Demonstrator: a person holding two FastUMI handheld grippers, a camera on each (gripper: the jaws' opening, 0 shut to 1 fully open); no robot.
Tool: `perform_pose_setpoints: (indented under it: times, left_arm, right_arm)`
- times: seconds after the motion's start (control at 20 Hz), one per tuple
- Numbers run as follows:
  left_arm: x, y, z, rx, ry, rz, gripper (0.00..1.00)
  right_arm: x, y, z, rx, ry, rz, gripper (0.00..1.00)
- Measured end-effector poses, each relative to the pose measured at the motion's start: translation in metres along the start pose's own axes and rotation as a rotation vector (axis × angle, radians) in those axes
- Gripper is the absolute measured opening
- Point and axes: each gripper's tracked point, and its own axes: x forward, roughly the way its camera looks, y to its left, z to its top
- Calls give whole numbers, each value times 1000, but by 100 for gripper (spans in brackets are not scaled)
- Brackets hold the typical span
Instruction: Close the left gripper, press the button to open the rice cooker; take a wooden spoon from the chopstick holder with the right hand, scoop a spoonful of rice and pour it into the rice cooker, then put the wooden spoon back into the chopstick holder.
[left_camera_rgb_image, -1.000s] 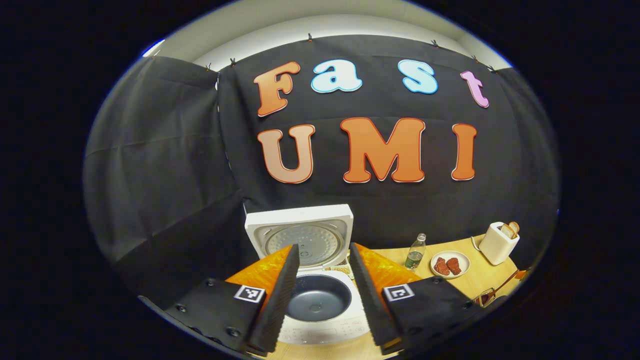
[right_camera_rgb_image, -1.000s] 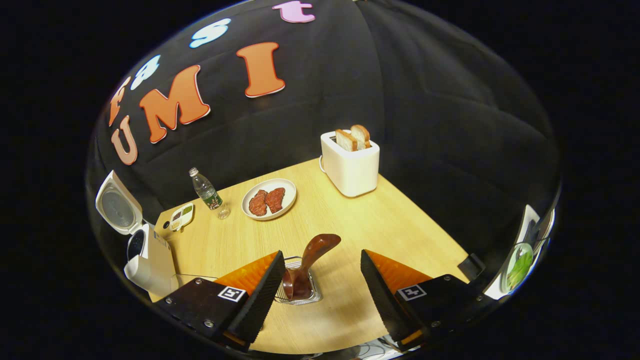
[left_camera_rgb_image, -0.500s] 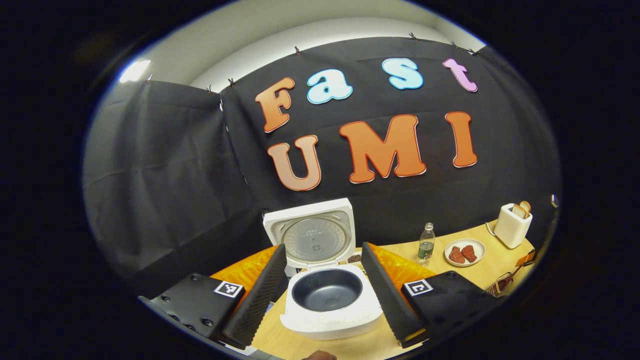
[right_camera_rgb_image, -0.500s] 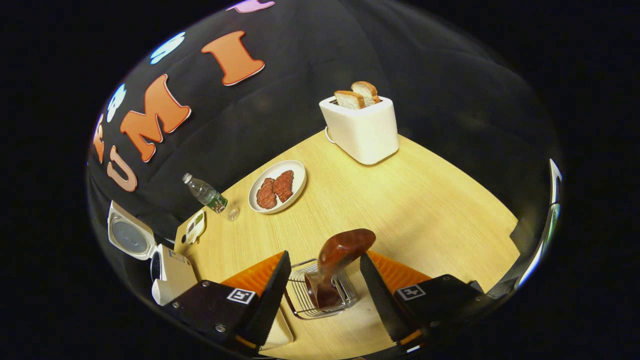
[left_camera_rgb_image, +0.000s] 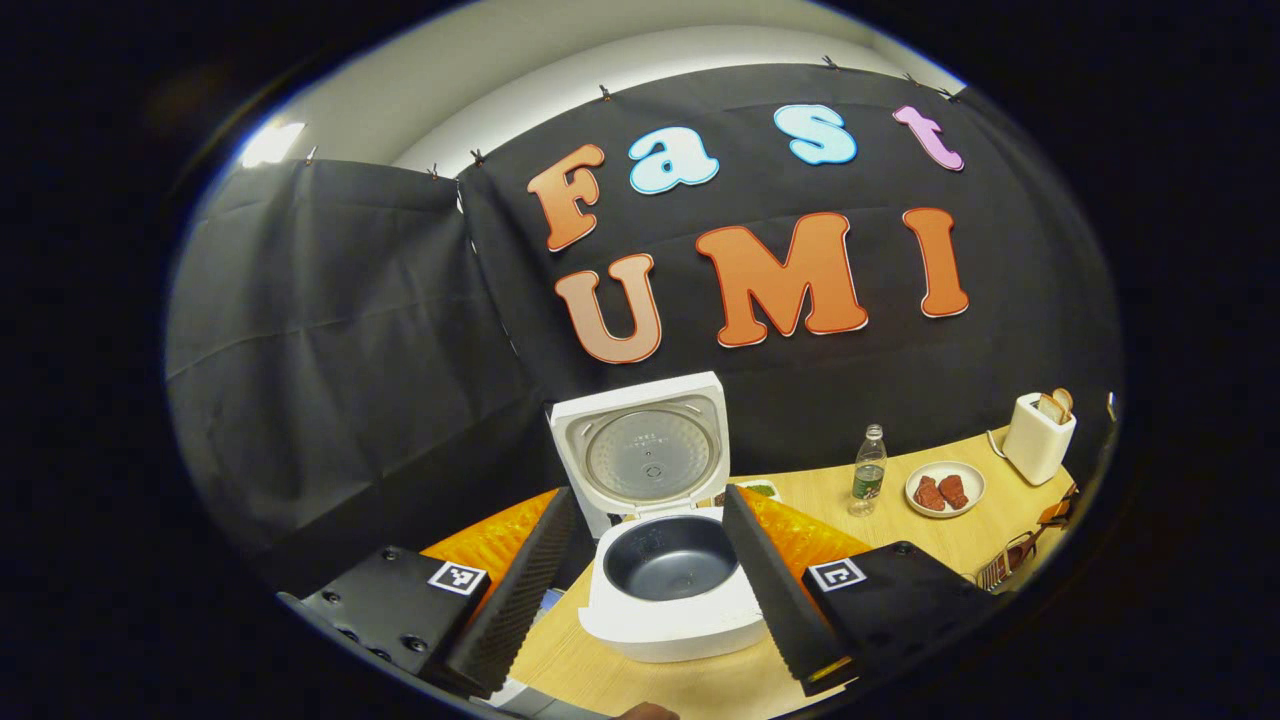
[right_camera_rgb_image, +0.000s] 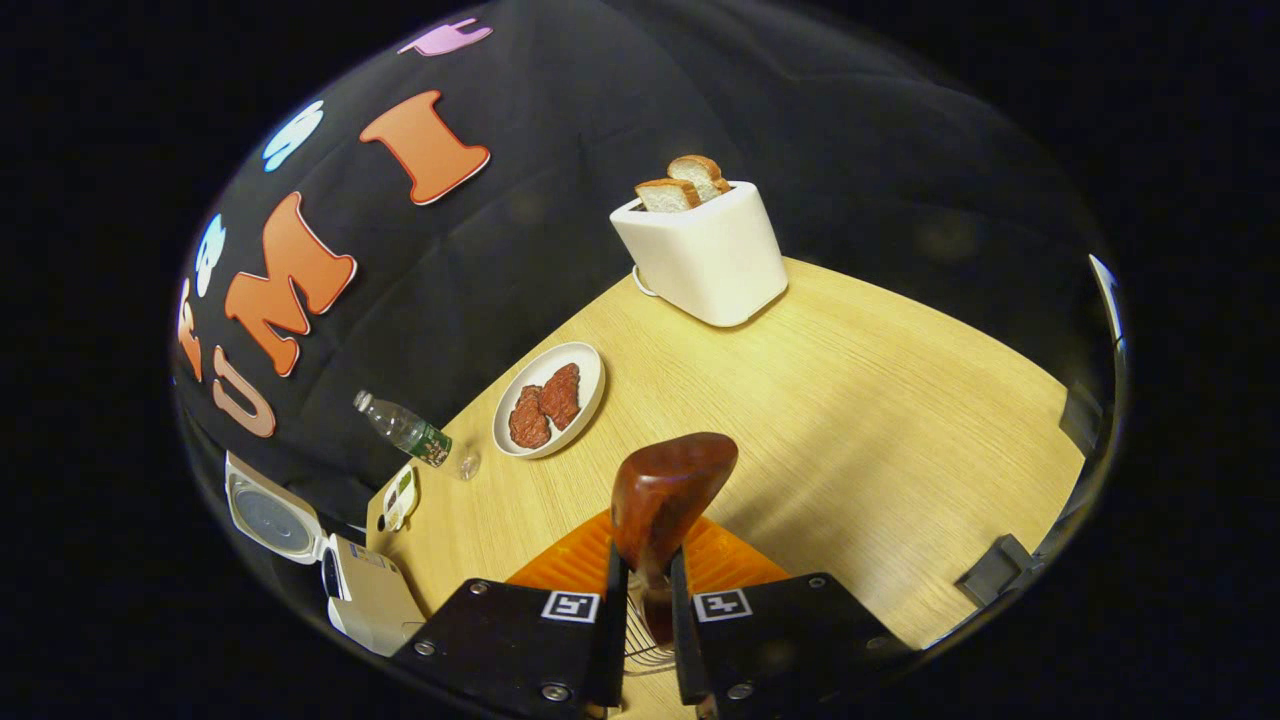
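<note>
Now that my right tongs (right_camera_rgb_image: 645, 600) have closed on the wooden spoon (right_camera_rgb_image: 665, 495), where half a second ago the fingers stood wide apart on either side of it, I judge the pickup to be secured and the lift out of the holder to be the step in hand. Both fingers press the spoon's neck between them; its dark bowl stands up just ahead of the tips, and a few wires of the chopstick holder (right_camera_rgb_image: 640, 652) show low between the fingers, so the spoon is not yet clear of it.

Off to the left of these tongs, well apart, sits the rice cooker (right_camera_rgb_image: 365, 600) with its lid up. From my left tongs (left_camera_rgb_image: 650, 590) the cooker lies straight ahead, framed between the two fingers, the lid (left_camera_rgb_image: 645, 450) upright behind the dark inner pot (left_camera_rgb_image: 670, 555). That view has drawn back and risen a little over the last second, so the button press is done and the left side is simply standing off. Its fingers are spread wide and grip nothing.

I cannot pick out a rice supply for certain; a small dish (right_camera_rgb_image: 400, 497) sits near the cooker, too small to read.

Beyond the right tongs lie a plate of meat (right_camera_rgb_image: 548, 398), a water bottle (right_camera_rgb_image: 405, 432) beside it, and a toaster (right_camera_rgb_image: 700, 250) with bread at the far edge of the table (right_camera_rgb_image: 880, 400). The right tongs point down steeply at the table from above; the left ones are nearer level.
</note>
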Motion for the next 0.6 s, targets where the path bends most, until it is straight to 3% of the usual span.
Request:
perform_pose_setpoints:
  times: [0.35,0.6]
  left_arm:
    - [11,-5,-15,-11,12,-36,99]
    - [21,0,-22,-43,13,-53,100]
  right_arm:
    - [-51,32,31,-59,-175,81,15]
    - [-92,74,47,-184,-254,138,14]
